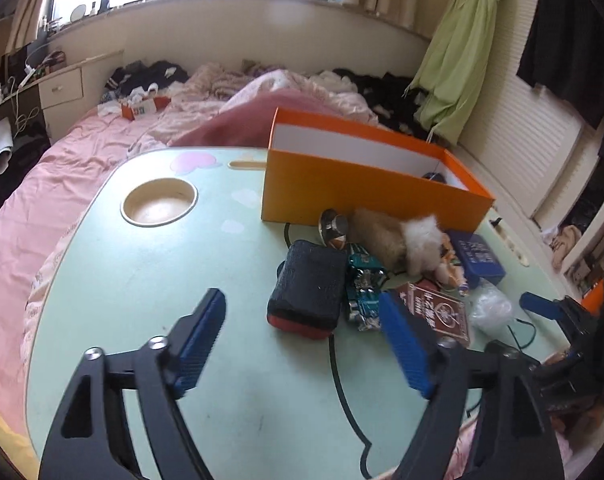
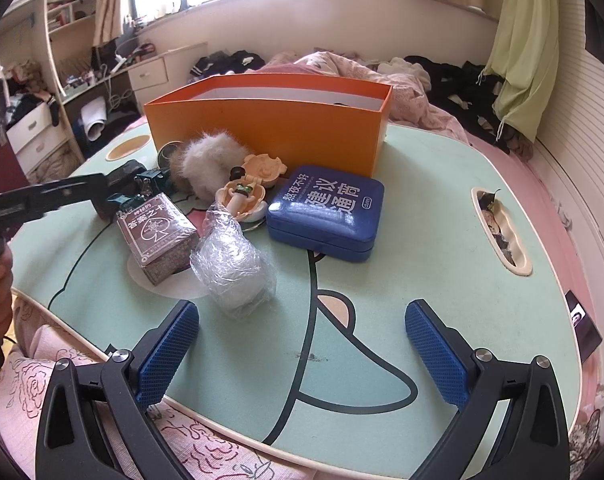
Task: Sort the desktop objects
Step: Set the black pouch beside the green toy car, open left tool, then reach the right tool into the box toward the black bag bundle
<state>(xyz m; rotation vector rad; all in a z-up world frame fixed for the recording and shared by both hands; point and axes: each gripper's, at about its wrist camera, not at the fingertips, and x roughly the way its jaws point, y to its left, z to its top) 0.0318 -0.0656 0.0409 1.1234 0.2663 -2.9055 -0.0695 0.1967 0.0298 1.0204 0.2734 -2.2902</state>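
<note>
Here, left gripper (image 1: 302,344): I held it with its jaws spread wide and nothing between them, low over the green lap table (image 1: 149,280), aimed at the black pouch (image 1: 308,294).
Right gripper (image 2: 302,356): mine too, spread wide and empty, just short of the plastic-wrapped bundle (image 2: 233,268).
Things to sort: all sat clustered on the table in front of the orange box (image 2: 269,128), which looked nearly empty.
Risk, pouch: the teal toy car (image 1: 364,290) touched its side; I judged a wide grab could drag the car along.
Risk, bundle: slick wrap and a rounded shape could slip from my pads.
Risk, crowding: the fur pompom (image 2: 209,160) and the cream figurine case (image 2: 245,196) lay against neighbours and might be knocked.
Writing, blue case (image 2: 326,212): large white Chinese characters, upside down to me; a small logo I could not read.
Writing, card box (image 2: 157,236): a spade emblem and Chinese text, too small to read.
</note>
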